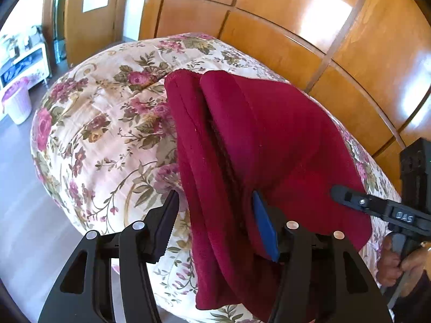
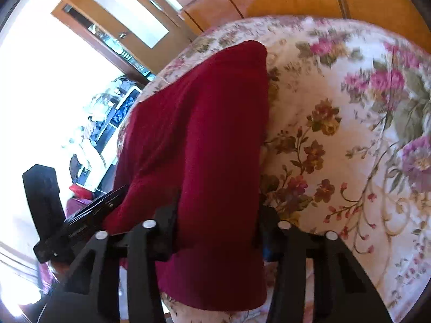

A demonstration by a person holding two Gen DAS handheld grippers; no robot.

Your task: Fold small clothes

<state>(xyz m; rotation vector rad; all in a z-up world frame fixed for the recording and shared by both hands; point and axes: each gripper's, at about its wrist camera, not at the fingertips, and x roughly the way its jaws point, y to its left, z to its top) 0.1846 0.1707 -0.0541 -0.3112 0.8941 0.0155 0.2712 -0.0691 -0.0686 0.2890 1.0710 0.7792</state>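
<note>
Lying part-folded on the floral bed quilt [image 1: 102,123], the red garment [image 1: 269,140] sits between both wide-open, empty jaws of the left claw [image 1: 215,224] and right claw [image 2: 218,228], so closing on its near edge likely comes next.

Garment [image 1: 258,145] lies on bedspread [image 1: 107,134], folded in layers | left gripper [image 1: 215,226] straddles its near edge, one finger either side | right gripper [image 2: 215,231] straddles the same garment, to the left gripper's right | wooden panelling [image 1: 309,40] behind the bed | basket [image 1: 17,102] on floor, far left
</note>
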